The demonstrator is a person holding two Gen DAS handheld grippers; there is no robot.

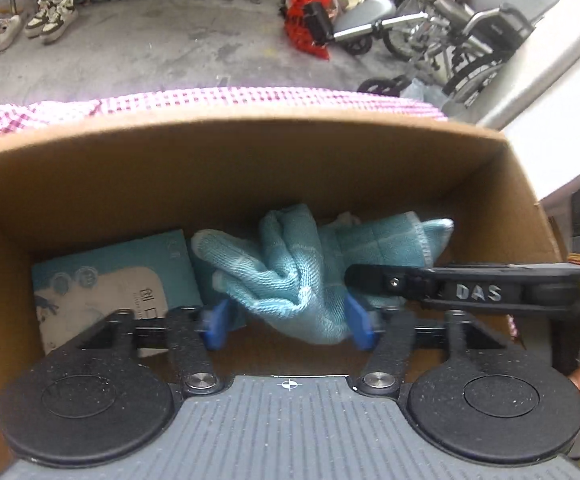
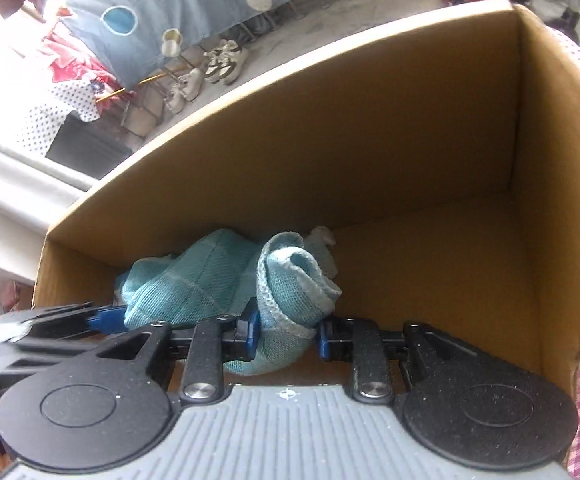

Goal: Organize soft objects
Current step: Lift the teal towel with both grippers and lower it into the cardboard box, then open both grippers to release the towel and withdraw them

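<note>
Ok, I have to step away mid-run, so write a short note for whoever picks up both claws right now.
Left claw: open, its blue pads either side of the teal cloth, not pressing it.
Right claw: pads at the cloth's near fold; whether they still pinch it is unclear.
Cloth: bunched on the floor of the cardboard box, beside a teal booklet.
Done: the cloth is in the box.
Left: let go fully, lift both claws out, then look for further soft things; none show in these views.

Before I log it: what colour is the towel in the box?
Light teal towel, clearest in the left wrist view.
</note>
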